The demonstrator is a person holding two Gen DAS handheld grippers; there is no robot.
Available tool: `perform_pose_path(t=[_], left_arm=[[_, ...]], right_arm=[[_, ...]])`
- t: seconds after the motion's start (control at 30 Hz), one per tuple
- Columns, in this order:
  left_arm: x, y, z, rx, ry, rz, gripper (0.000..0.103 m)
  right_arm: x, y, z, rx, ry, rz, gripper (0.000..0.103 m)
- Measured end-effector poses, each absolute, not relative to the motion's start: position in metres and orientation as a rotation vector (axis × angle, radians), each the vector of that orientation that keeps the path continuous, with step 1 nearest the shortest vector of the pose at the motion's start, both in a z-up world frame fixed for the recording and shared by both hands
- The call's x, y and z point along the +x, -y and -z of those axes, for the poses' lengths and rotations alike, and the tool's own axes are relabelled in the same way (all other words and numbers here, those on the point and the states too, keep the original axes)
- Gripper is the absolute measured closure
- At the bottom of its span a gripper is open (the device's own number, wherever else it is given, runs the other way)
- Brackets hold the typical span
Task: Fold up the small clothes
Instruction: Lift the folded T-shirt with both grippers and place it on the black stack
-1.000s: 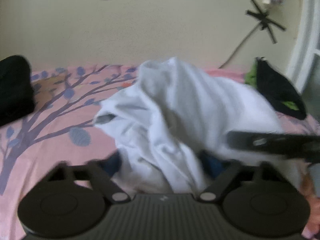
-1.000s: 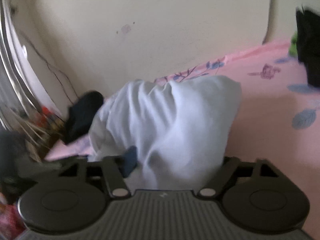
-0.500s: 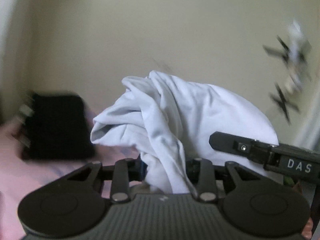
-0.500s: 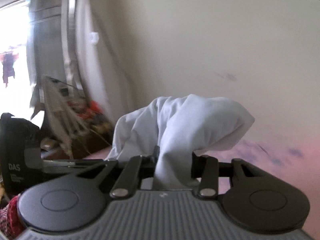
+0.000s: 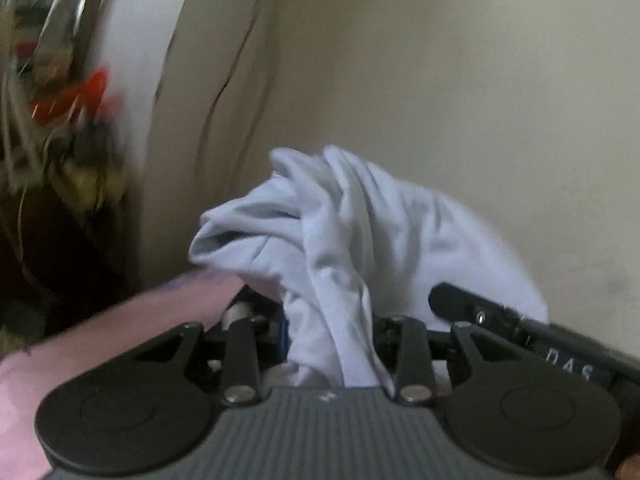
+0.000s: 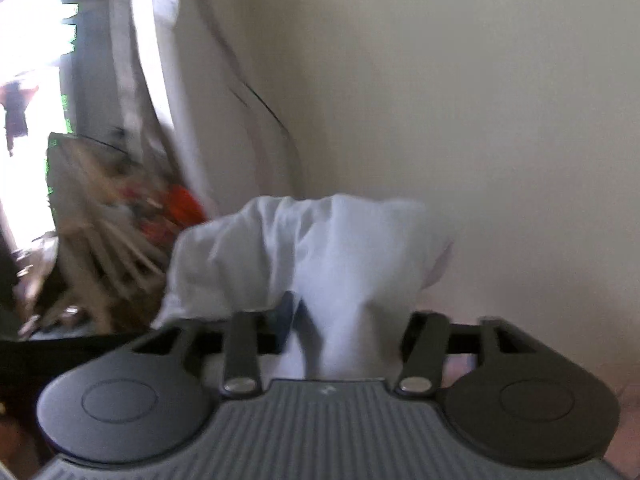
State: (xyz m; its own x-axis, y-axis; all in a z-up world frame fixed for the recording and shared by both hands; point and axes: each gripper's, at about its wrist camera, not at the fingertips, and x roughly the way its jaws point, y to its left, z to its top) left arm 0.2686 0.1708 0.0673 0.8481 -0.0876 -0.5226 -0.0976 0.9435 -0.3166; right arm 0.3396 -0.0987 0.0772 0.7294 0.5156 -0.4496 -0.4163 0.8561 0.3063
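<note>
A white garment (image 5: pixel 360 232) hangs bunched from my left gripper (image 5: pixel 328 336), which is shut on it, lifted in front of the cream wall. The same white garment shows in the right wrist view (image 6: pixel 320 248), where my right gripper (image 6: pixel 344 332) is shut on another part of it. The cloth covers most of both grippers' fingertips. The other gripper's black body marked DAS (image 5: pixel 540 336) pokes in at the right of the left wrist view.
A pink bedsheet (image 5: pixel 120 340) lies low at the left. A cream wall (image 5: pixel 440 80) fills the background. A white door frame (image 5: pixel 152 100) and blurred clutter with red items (image 6: pixel 160 208) stand at the left, beside a bright window (image 6: pixel 28 80).
Both grippers closed on the white garment and lifted it off the bed. Both views have swung left, from the bedsheet to the wall, door frame and clutter.
</note>
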Motion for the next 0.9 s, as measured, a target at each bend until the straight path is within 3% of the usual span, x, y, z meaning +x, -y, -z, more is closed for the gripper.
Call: perform_pose_path(t=[0.1, 0.27, 0.4, 0.53, 0.7, 0.9], left_arm=[[0.293, -0.181, -0.035, -0.383, -0.662, -0.071, 0.059], [0.267, -0.182, -0.059, -0.328, -0.594, -0.104, 0.063], [0.204, -0.185, -0.087, -0.37, -0.469, -0.06, 0.057], [0.129, -0.17, -0.085, -0.346, -0.462, 0.025, 0.05], [0.034, -0.14, -0.073, -0.142, -0.493, 0.142, 0.048], [-0.078, -0.155, -0.129, 0.071, -0.406, 0.229, 0.043]], right_arm=[[0.353, 0.105, -0.039, 0.261, -0.627, -0.461, 0.033], [0.317, 0.144, -0.06, 0.301, -0.56, -0.434, 0.032], [0.254, 0.184, -0.079, 0.312, -0.512, -0.429, 0.031], [0.179, 0.211, -0.072, 0.35, -0.571, -0.452, 0.029], [0.079, 0.222, -0.05, 0.367, -0.639, -0.514, 0.018], [0.007, 0.224, -0.068, 0.366, -0.611, -0.619, 0.017]])
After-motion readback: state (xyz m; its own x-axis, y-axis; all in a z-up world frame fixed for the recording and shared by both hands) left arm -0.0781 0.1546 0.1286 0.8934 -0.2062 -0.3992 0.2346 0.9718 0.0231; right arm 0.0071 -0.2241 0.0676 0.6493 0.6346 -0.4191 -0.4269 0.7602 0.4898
